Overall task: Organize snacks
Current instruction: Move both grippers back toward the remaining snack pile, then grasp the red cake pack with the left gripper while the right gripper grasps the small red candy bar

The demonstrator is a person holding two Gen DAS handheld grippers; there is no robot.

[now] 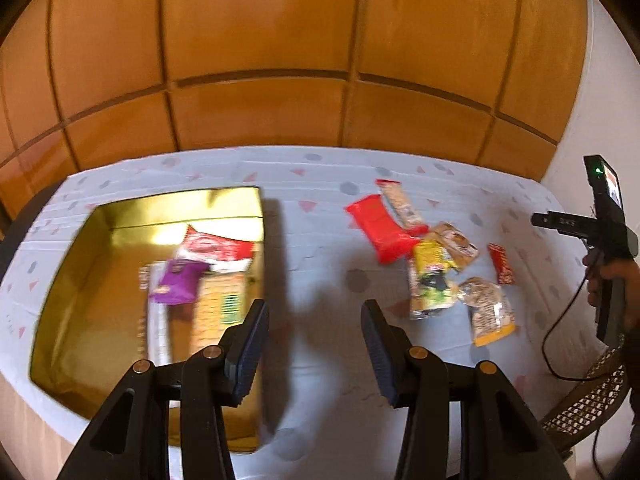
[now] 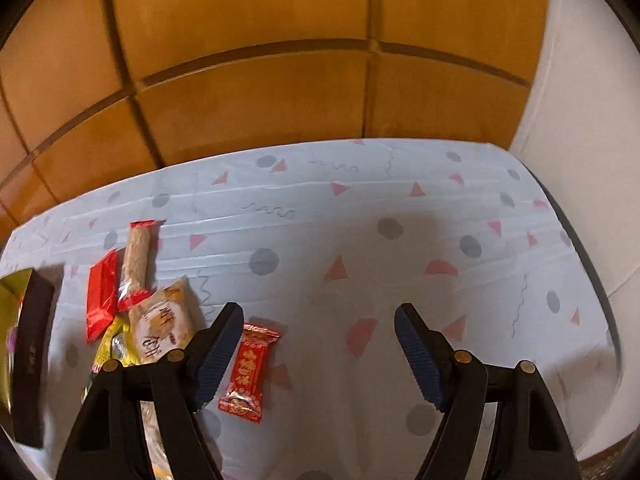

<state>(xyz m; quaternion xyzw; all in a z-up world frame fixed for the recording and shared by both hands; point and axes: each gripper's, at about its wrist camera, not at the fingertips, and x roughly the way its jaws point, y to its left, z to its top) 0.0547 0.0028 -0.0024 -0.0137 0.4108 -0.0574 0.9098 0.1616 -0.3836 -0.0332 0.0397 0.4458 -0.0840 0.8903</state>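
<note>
No legible text; blurred characters on the beige packet [image 2: 164, 326] and small red packet [image 2: 246, 368].

Place: looks like a room in a home.
Back wall: warm orange-brown wooden panels [image 1: 260, 28], cupboard-like, with a plain white wall [image 2: 580, 120] beside them.
Surface: a pale cloth [image 2: 360, 208] printed with grey dots and pink triangles.
Household bits: a gold tin [image 1: 72, 272] of snack packets, and a woven cane chair [image 1: 592, 400] at the edge.
</note>
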